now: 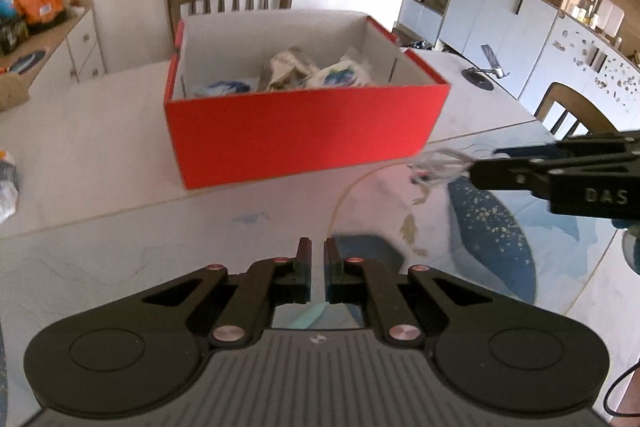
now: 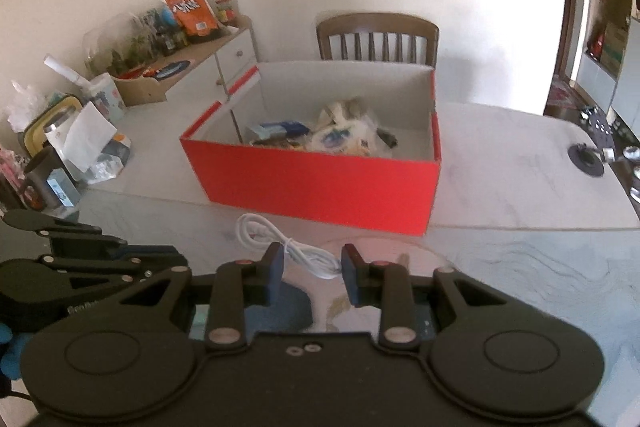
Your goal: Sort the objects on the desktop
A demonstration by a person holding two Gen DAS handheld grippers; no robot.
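From the left wrist view, the left claw (image 1: 316, 259) hangs low over the glossy worktop (image 1: 120, 247), its 2 fingers pressed nearly together with only a thin slit between them and nothing held. Ahead stands the red cardboard box (image 1: 300, 135), open at the top, with crumpled wrappers (image 1: 320, 71) already lying inside. To the right the right claw (image 1: 476, 169) reaches in sideways; at its tip sits a pale, blurred tangle, the white cable (image 1: 440, 167), just beside the box's near right corner. From here I cannot tell whether that claw is pinching it or merely hovering at it.

The right wrist view settles part of that. The right claw (image 2: 310, 267) has its fingers spread apart, and the white cable (image 2: 280, 239) lies loosely coiled on the worktop (image 2: 520, 267), its near loop running in between the 2 fingers. The cable looks to rest on the surface, not lifted. The red cardboard box (image 2: 320, 183) is just behind it, and the left claw (image 2: 132, 259) waits off to the left.

My reading is that the cable is the piece being sorted now, at the grasp stage. The next move calls for closing on the bunched strands, not a single loop, then lifting clear of the box's front wall before dropping it among the wrappers (image 2: 344, 135). A slack cord may trail and snag on that rim.
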